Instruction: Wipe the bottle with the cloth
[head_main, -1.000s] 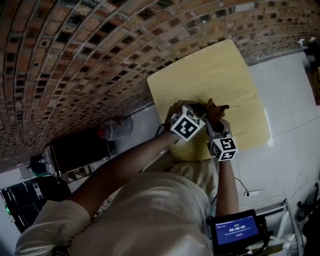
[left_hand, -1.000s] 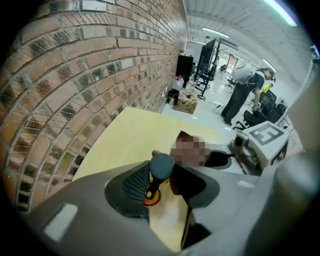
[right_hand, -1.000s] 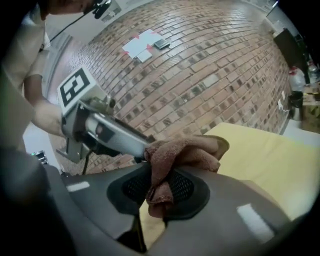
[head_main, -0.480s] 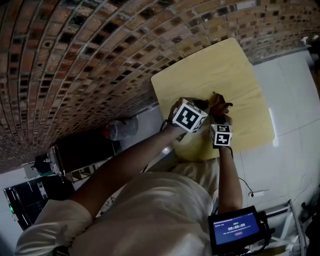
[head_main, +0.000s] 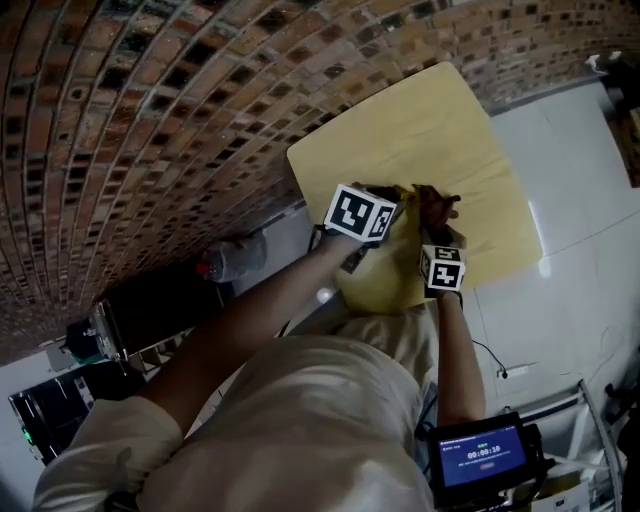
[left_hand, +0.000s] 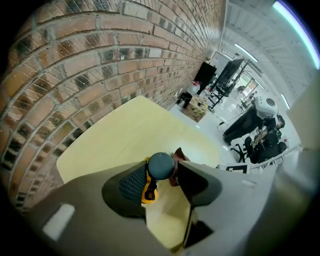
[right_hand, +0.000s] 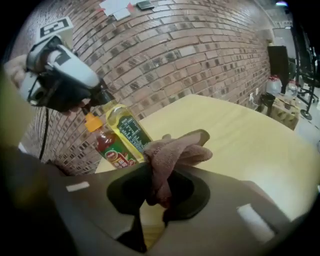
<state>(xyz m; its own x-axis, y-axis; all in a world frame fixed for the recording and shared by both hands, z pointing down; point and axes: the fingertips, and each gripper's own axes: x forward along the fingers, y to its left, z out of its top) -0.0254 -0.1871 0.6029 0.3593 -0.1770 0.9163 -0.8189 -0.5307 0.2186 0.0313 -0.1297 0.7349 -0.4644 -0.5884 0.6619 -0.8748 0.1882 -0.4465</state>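
Observation:
A yellow oil bottle (right_hand: 125, 132) with a red and green label stands near the table's left front. In the left gripper view its dark cap (left_hand: 161, 166) sits between the jaws of my left gripper (left_hand: 162, 172). Those jaws have just been opening, and a thin gap shows on the cap's right side. My right gripper (right_hand: 162, 172) is shut on a bunched brownish-pink cloth (right_hand: 170, 152), held just right of the bottle's body and close to it. In the head view the cloth (head_main: 437, 203) shows beyond the right gripper's cube; the bottle is mostly hidden there.
The pale yellow table (head_main: 450, 130) stands against a brick wall (head_main: 150, 120). A large water jug (head_main: 232, 258) lies on the floor at the left. A small screen (head_main: 485, 460) hangs at the person's right side. Chairs and equipment (left_hand: 250, 130) stand beyond the table.
The right gripper has come down with the cloth beside the bottle. The left gripper's cube has rolled, so a different face shows, while staying over the bottle's top.

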